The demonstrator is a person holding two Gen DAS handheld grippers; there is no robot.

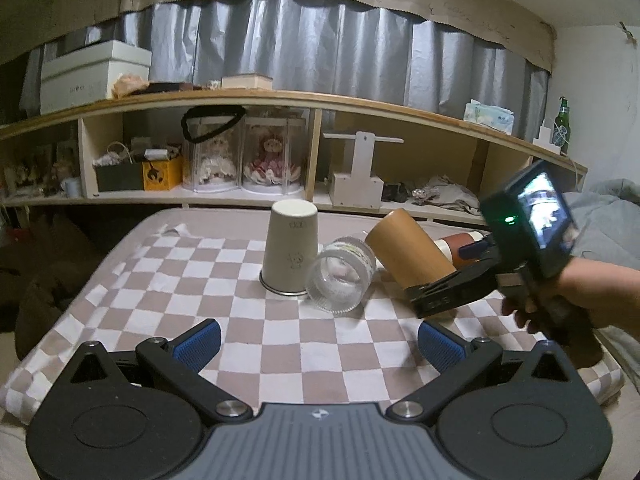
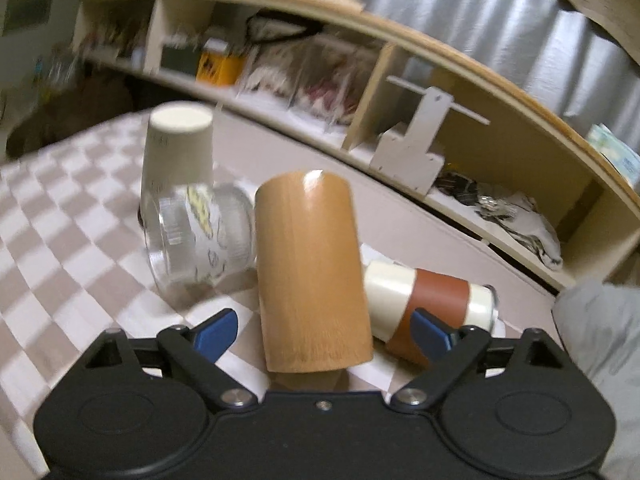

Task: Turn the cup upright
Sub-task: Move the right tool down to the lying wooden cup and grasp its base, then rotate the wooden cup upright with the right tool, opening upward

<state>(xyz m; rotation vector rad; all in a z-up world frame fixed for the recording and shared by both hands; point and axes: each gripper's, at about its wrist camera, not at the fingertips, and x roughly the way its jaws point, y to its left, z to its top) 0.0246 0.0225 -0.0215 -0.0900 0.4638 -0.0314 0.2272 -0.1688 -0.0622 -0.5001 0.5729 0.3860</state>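
Note:
A tan wooden cup (image 2: 310,272) (image 1: 408,252) lies tilted on the checkered cloth. My right gripper (image 2: 324,330) is open, with its blue fingers on either side of the cup's near end, not closed on it. A clear glass cup (image 1: 340,276) (image 2: 198,236) lies on its side to the left of it. A cream cup (image 1: 290,248) (image 2: 176,152) stands upside down behind the glass. A white cup with a brown sleeve (image 2: 430,308) (image 1: 458,244) lies on its side to the right. My left gripper (image 1: 320,346) is open and empty, low over the cloth near the front.
The checkered cloth (image 1: 200,280) covers a table. A long wooden shelf (image 1: 320,140) full of boxes and dolls runs behind it. A grey blanket (image 1: 608,216) lies at the right. A green bottle (image 1: 563,124) stands on the shelf's right end.

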